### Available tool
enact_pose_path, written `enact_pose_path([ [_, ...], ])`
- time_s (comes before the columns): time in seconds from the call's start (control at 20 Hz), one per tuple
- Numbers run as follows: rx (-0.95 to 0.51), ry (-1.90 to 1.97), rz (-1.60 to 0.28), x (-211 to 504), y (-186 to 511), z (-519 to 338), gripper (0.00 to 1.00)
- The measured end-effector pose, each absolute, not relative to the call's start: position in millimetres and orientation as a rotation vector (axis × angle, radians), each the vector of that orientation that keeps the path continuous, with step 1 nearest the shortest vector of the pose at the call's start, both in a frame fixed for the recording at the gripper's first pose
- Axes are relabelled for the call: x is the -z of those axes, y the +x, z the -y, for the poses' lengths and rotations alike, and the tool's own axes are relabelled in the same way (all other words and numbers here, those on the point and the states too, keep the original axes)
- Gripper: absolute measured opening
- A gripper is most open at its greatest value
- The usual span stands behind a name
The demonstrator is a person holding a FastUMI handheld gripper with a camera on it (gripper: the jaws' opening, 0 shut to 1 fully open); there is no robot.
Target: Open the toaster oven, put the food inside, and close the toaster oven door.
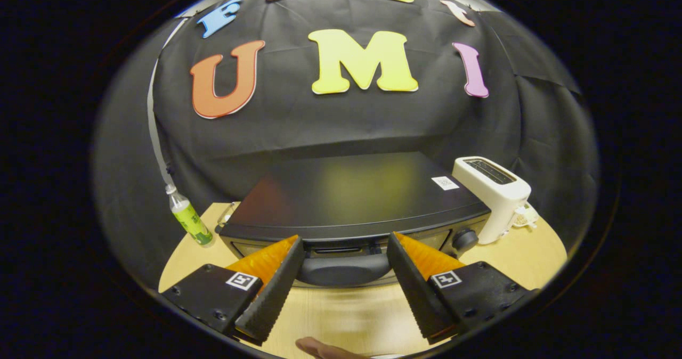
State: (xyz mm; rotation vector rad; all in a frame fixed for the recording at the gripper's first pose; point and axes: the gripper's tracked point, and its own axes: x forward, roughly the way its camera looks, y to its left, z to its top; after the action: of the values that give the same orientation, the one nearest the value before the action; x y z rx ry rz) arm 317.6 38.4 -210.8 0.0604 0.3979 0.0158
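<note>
Two fingers of the gripper [345, 252] are held wide apart, and the door handle [343, 268] of the closed black toaster oven [351, 194] is seen between them, not gripped. A white toaster [493, 194] is placed beside its right; a green-labelled bottle [189, 218] stands left on the wooden table [346, 316].

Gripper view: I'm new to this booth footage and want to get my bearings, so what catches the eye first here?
The black toaster oven stands just ahead of the fingers, its door shut and its dark handle in the gap between them. The gripper is open, its orange-backed fingers flanking the handle without touching it. A white toaster stands beside the oven's knob side, and a green-labelled bottle at its other side on the wooden table.
</note>
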Motion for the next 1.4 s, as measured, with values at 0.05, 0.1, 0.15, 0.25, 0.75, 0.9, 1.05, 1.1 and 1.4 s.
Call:
enact_pose_path([
  [0.05, -0.012, 0.046, -0.397, 211, 316, -40, 1.00],
  [0.1, -0.008, 0.022, -0.400, 212, 315, -40, 1.00],
  [0.15, -0.003, -0.005, -0.395, 213, 313, -40, 1.00],
  [0.25, 0.006, -0.022, -0.384, 213, 312, -40, 1.00],
  [0.75, -0.008, -0.022, -0.444, 221, 302, -41, 1.00],
  [0.9, -0.009, -0.013, -0.493, 225, 301, -41, 1.00],
  [1.05, -0.011, -0.007, -0.538, 229, 298, -40, 1.00],
  [1.1, -0.012, -0.002, -0.553, 230, 297, -40, 1.00],
  [1.4, -0.010, 0.038, -0.678, 235, 290, -41, 1.00],
])
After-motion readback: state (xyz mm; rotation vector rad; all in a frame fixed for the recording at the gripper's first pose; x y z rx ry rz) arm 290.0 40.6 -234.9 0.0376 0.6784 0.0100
